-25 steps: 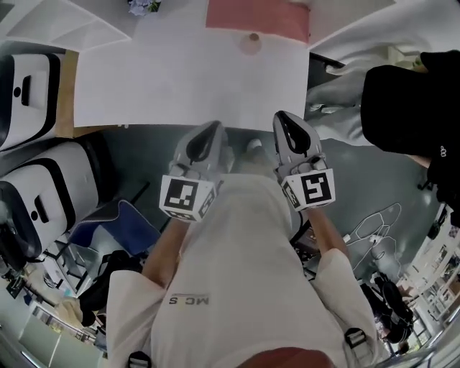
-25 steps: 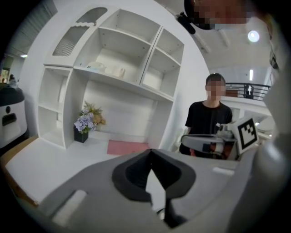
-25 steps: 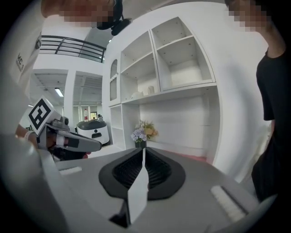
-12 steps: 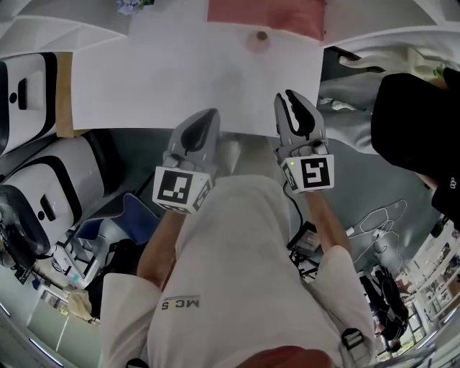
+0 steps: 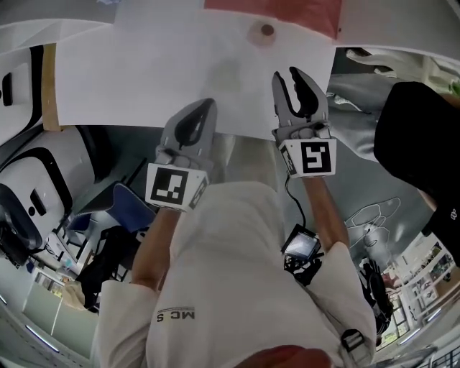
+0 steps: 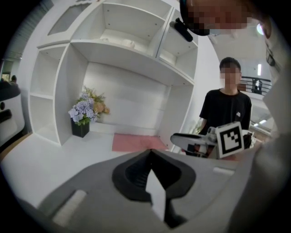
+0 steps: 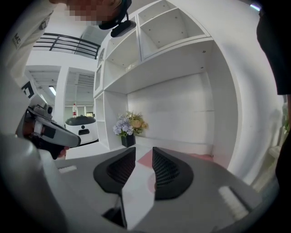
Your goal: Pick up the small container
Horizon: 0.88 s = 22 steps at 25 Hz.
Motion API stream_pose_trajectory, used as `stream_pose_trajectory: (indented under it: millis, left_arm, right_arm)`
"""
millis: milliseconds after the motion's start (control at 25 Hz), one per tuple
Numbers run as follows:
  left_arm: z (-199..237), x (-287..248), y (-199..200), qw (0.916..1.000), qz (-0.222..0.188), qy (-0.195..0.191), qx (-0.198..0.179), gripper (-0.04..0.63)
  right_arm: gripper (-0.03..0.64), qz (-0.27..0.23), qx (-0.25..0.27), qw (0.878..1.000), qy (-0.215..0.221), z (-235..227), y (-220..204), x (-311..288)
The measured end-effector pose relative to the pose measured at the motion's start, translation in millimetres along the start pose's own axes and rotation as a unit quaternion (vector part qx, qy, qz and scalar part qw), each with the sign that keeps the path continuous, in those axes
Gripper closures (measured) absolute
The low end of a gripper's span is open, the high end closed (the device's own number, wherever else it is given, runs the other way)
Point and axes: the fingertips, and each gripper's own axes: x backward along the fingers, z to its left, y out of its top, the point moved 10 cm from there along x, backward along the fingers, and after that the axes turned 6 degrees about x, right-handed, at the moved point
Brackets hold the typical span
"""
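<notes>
While my right gripper (image 5: 290,75) has just been opening, still empty | small container (image 5: 267,30) sits ahead, a bit left, nearest it | left gripper (image 5: 205,108) pinched closed

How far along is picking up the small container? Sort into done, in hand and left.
Done: nothing; the small container stands untouched on the white table near the pink mat. In hand: the right gripper is over the table's near edge, short of it; its jaws have just been opening, nothing between them. The left gripper is shut, empty. Left: reach, close, lift.
</notes>
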Motion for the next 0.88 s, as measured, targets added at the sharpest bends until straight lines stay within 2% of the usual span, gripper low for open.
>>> stream_pose_trajectory:
  millis: [320,480,880]
  left_arm:
    - [21,-55,-21,0.9996,0.016,0.000,-0.023,0.594]
    - [28,-75,-28,0.9998,0.014,0.006,-0.010,0.594]
    - [35,-98,-38,0.9998,0.019,0.009,-0.007,0.594]
  right_arm:
    - [0.488,-0.002,0.010,1.000,0.007,-24,-41,-55]
    - [0.480,0.001,0.012,1.000,0.002,-33,-60,-77]
    - [0.437,0.017,0.026,1.000,-0.004,-51,-102,-116]
